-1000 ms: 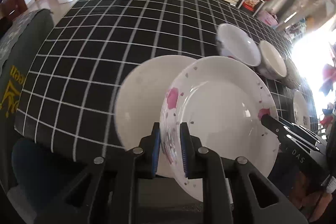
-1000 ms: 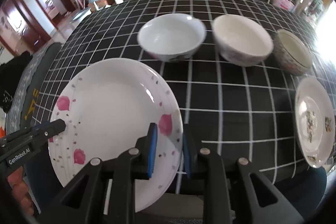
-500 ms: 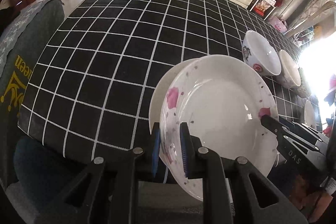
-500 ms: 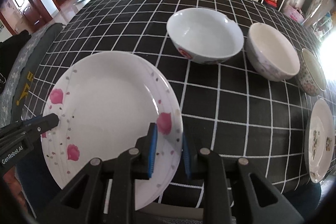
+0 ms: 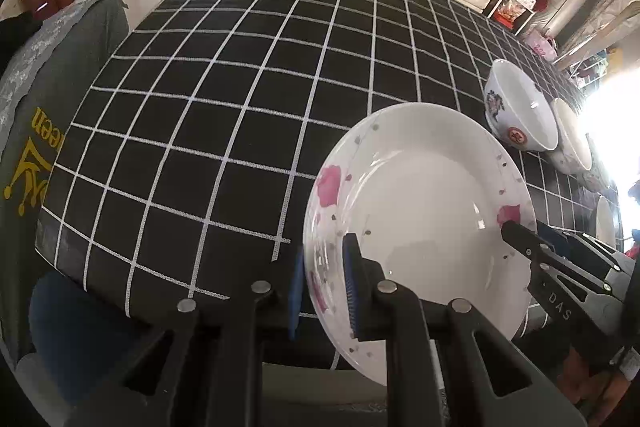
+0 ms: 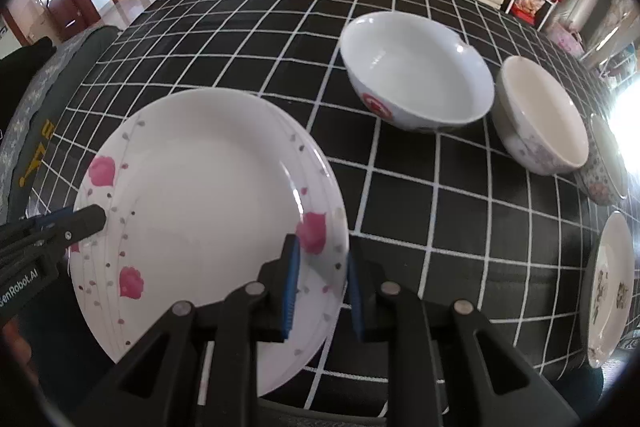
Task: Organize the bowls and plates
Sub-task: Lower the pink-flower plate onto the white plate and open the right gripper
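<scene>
Plate [image 6: 200, 195] on table's near edge [image 6: 400, 227], bowls [image 6: 416, 75] behind-right

My left gripper [image 5: 322, 291] points steeply down, its blue pads closed on the near left rim of the plate [image 5: 420, 211], one pad above the rim and one beneath. My right gripper [image 6: 320, 287] tilts down just as steeply and pinches the opposite rim the same way. Each one's black fingers reach into the other's view from the side, so I carry the plate between both.
</scene>
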{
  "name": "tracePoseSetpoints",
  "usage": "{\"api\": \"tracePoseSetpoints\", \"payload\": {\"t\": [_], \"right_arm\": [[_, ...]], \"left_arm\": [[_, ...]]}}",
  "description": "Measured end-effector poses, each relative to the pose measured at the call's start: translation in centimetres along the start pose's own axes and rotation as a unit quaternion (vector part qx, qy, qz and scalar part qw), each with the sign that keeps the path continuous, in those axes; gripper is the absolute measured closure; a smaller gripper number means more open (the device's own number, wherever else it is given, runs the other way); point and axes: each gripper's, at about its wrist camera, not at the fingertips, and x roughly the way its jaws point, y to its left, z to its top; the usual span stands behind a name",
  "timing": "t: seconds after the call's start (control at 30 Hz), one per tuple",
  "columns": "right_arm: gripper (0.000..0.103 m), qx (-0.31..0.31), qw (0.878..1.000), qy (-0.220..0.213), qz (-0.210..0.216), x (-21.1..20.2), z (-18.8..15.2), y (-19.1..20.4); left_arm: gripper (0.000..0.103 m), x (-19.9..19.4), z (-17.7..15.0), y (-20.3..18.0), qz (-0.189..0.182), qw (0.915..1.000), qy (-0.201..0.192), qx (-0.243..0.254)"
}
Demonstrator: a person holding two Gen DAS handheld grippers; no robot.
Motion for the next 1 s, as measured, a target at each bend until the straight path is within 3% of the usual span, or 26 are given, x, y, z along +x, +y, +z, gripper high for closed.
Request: {"api": "tracePoseSetpoints", "payload": {"t": [0.2,0.27,0.4,0.53,0.6,0.83,1.0], "right_arm": [[0.076,-0.007,1.0,-0.008,-0.016,0.1,-0.5,0.0],[0.075,0.007,1.0,-0.003,-0.002,0.1,-0.6,-0.4],[0.056,0.031,1.0,0.001,-0.003,-0.4,-0.8,-1.7],[0.051,0.045,0.999,-0.011,0.007,-1.4,-1.4,-2.8],[0.048,0.051,0.998,-0.018,0.011,-2.0,-1.7,-3.3],[0.04,0.045,0.996,-0.071,-0.001,-5.6,-2.0,-3.8],[0.036,0.063,0.992,-0.107,0.009,-8.7,-2.2,-5.6]], "left_arm": [[0.087,0.3,0.1,-0.3,0.011,0.9999,-0.002,-0.002],[0.087,0.2,0.0,-0.4,0.016,0.9999,-0.005,0.001],[0.084,0.0,-0.1,-0.1,0.019,0.9997,-0.009,-0.007],[0.084,-1.1,-0.3,0.2,0.019,0.9993,-0.027,-0.019],[0.078,-1.8,-0.4,-0.2,0.021,0.9991,-0.035,-0.013],[0.072,-3.5,-0.6,-2.4,0.007,0.9984,-0.055,-0.005],[0.072,-4.9,-1.3,-5.7,0.004,0.997,-0.071,0.032]]}}
